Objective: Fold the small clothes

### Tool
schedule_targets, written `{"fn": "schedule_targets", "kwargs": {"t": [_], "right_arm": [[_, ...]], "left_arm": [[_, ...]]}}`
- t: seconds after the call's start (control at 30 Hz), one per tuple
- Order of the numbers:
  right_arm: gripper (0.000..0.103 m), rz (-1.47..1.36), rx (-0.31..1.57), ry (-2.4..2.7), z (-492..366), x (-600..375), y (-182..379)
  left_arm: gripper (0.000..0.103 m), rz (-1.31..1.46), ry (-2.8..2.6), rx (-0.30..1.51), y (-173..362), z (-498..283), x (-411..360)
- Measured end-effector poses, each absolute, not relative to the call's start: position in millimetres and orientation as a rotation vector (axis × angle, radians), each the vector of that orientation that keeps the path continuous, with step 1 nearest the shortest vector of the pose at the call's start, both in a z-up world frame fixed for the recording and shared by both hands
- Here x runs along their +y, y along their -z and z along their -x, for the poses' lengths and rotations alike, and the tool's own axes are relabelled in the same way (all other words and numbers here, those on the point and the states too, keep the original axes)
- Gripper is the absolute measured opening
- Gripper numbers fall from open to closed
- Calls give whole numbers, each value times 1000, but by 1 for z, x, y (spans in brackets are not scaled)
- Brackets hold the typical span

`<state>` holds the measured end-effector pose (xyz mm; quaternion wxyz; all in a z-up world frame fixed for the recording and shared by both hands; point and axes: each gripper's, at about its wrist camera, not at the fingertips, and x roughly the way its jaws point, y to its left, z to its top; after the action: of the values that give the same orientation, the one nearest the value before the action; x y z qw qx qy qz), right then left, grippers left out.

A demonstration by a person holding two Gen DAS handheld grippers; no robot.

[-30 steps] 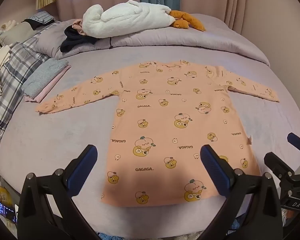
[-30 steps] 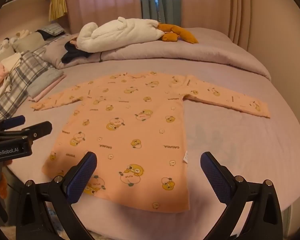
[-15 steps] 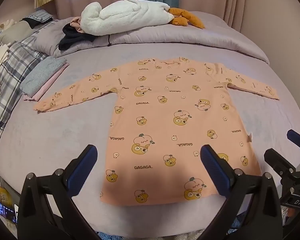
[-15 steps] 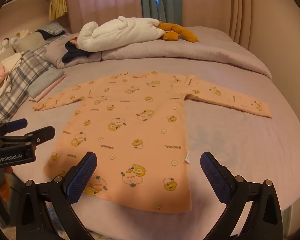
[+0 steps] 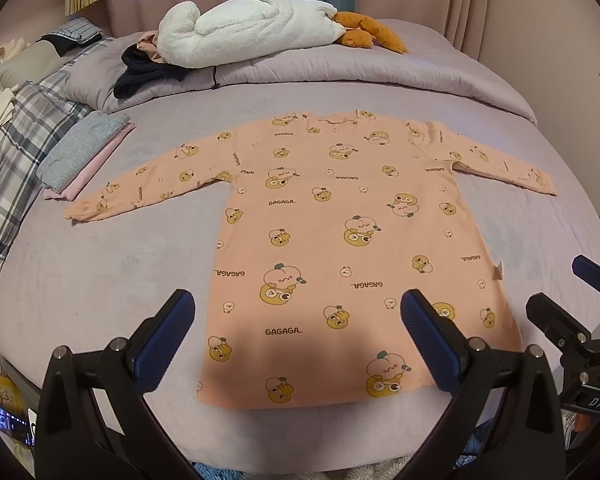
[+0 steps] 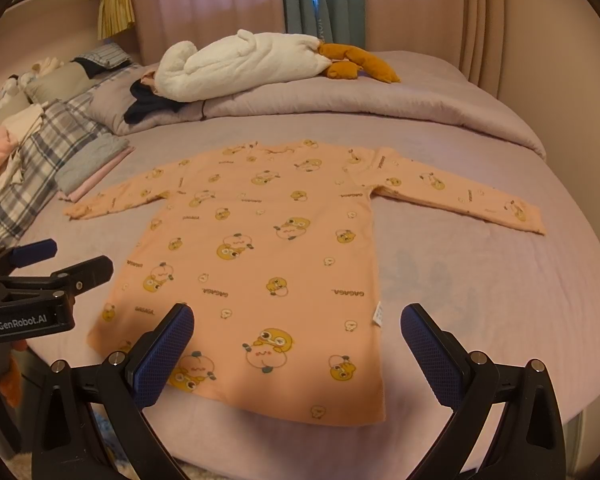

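A peach long-sleeved top [image 5: 340, 248] printed with yellow cartoon figures and the word GAGAGA is lying flat and unfolded across the middle of the left wrist frame, its hem toward the bottom edge, its neckline toward the top, and both sleeves stretching out to either side on the lilac bed cover [image 5: 100, 280]. The left gripper [image 5: 298, 340] is hovering at the bottom of that frame above the hem, its blue-padded fingers [image 5: 162, 344] spreading wide apart and gripping nothing. At the right edge of the same frame the right gripper [image 5: 580, 300] is showing side-on, beside the garment's lower right corner. In the right wrist frame the top [image 6: 260, 260] is filling the centre, with a small white tag [image 6: 377, 315] sticking out of its side seam at lower centre. The right gripper [image 6: 298, 344] is sitting at the bottom of this frame with its fingers released and wide, empty, one pad [image 6: 164, 356] hanging over the hem. The left gripper [image 6: 56, 260] is appearing at the left edge, just beside the lower left corner of the cloth. At the upper left of the left wrist frame a folded grey and pink stack [image 5: 80, 152] is resting near the sleeve cuff, and a white plush toy [image 5: 252, 28] is lying on a rolled duvet [image 5: 380, 76] along the top.
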<state>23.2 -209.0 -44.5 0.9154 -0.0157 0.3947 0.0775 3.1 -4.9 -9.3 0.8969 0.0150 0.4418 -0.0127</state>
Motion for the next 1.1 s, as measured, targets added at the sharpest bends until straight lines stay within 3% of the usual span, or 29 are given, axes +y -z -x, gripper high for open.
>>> {"fn": "schedule_targets", "kwargs": {"t": [1.1], "right_arm": [[102,31,823,-144,-22,-213,45]], "left_arm": [[103,-37,42,954,20,-4,-4]]}}
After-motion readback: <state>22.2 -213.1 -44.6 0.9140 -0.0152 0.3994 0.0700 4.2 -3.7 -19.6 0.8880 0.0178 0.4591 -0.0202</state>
